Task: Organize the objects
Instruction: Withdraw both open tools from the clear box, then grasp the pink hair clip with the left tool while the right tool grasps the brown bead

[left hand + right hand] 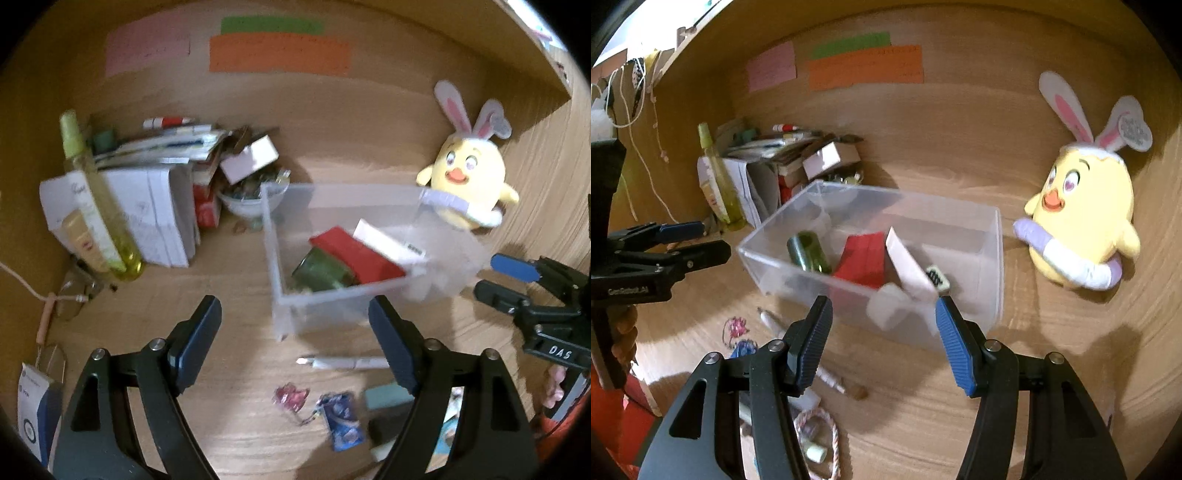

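A clear plastic box [275,254] [995,258] stands mid-desk. It holds a green jar [317,271] [807,251], a red packet [356,254] [862,258] and a white card [388,242] [910,266]. My left gripper [295,332] is open and empty, just in front of the box. My right gripper [884,332] is open and empty at the box's near wall; it also shows in the left wrist view [506,280]. A white pen [343,362], a blue packet [341,419], a pink trinket [290,396] and a teal eraser [388,395] lie loose in front.
A yellow chick plush [469,173] [1086,218] with bunny ears sits right of the box. Papers, boxes [155,206], a yellow-green spray bottle [92,195] and a bowl of small items [251,192] crowd the back left. Glasses [74,295] and a cable lie at the left.
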`<state>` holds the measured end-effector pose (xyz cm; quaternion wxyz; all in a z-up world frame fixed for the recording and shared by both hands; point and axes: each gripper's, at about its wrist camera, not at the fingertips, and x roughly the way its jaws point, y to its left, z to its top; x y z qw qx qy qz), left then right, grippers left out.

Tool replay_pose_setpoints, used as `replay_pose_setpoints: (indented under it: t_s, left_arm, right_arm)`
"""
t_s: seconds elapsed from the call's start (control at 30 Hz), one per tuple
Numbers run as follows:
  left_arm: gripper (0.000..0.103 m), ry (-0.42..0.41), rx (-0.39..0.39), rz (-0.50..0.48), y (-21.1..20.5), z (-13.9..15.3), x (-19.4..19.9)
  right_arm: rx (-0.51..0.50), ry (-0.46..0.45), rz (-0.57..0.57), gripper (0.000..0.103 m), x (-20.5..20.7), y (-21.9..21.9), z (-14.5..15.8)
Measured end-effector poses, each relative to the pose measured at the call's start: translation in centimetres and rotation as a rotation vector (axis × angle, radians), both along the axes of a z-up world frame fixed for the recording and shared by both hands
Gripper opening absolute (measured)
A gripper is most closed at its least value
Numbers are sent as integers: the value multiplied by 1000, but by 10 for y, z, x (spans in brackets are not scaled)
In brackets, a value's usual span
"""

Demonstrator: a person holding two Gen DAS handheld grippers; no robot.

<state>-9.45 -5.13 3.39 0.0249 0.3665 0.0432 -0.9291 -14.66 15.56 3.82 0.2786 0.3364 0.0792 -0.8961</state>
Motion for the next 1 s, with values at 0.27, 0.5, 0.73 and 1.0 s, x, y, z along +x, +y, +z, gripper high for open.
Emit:
replay_pose_setpoints:
  t_s: [0.27,0.5,0.73,1.0]
  left_arm:
    - [82,-96,-4,16,-7,-33,10]
    - [82,-174,54,18,-10,-62,20]
    - [82,-209,70,32,-14,-77,24]
    - [74,-229,63,24,-16,-83,21]
  right_arm:
    - [16,-86,-26,54,3,8,-30]
    - [40,-155,-34,54,6,15,-54]
    - [63,-185,-19,54,15,8,-67]
    - [93,-185,9,54,17,-4,-71]
